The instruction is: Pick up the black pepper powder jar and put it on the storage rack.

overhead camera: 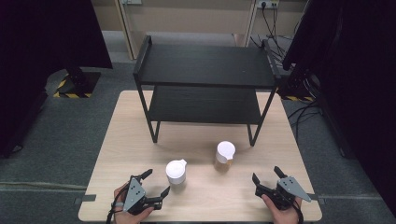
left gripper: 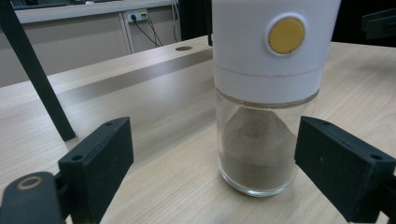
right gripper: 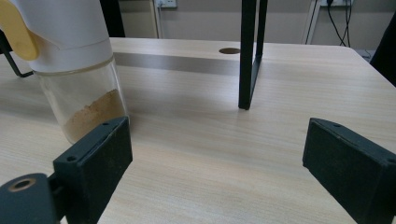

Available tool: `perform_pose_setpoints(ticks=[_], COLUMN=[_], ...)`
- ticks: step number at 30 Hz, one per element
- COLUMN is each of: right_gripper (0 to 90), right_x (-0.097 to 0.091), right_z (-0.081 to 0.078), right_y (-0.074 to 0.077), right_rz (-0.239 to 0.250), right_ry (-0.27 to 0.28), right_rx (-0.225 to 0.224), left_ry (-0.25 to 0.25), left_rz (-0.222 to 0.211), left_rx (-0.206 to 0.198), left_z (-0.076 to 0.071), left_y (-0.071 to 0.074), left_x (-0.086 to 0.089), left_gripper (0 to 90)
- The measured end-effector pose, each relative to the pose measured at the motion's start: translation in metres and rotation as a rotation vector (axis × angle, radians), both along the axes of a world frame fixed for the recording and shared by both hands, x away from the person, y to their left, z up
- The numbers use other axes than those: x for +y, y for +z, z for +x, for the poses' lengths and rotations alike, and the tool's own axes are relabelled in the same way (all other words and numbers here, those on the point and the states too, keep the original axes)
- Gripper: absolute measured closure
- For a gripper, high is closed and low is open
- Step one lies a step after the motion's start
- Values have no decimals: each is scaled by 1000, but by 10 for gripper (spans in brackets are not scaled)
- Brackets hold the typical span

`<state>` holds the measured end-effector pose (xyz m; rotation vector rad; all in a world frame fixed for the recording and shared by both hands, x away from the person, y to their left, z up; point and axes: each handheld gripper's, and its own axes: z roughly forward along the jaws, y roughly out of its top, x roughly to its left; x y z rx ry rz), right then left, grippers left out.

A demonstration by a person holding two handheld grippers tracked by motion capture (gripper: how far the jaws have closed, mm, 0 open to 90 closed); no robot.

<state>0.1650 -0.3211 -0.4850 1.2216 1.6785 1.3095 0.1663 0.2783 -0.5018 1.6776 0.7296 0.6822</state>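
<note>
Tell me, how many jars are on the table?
2. One jar stands near the left gripper, with greyish powder inside. The other jar stands farther back toward the shelf, left of the right gripper, with brown powder.

No readable text, labels, brands or numbers anywhere. Only marks: a plain yellow round dot (left gripper: 286, 35) on the white jar lid (left gripper: 271, 46), blank, and yellow-black hazard stripes (overhead camera: 65, 94) on a floor base.

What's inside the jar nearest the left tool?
The jar holds a slumped heap of grey-brown powder in its glass lower part. Its opaque white cap hides everything above.
</note>
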Motion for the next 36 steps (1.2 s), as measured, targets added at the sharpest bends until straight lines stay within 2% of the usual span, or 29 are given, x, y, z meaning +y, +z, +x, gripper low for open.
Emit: perform_pose_setpoints(ticks=[6,11,16,18,27,36], right_gripper=[85,85,85,85,85,85], right_x=[0,0,0,0,0,-1], right_z=[0,1,1,1,1,1], right_y=[0,1,1,1,1,1], right_rz=[3,0,-1,-2,2,4], right_ry=[0,0,0,0,-1,0], right_rx=[1,5,5,9,9,10], left_ry=[-12,-33,-49,-54,-65,-75], left_rz=[-12,-6,-15,-27,-31,-44], left_rx=[-10,-23,-22,-23,-48,-33], left_z=[-3,-5,-3,0,13,23], left_y=[1,2,7,9,22,23], left_x=[-1,-5,-10,-11,-23,-31], left_gripper=[109,110,115,114,116,150])
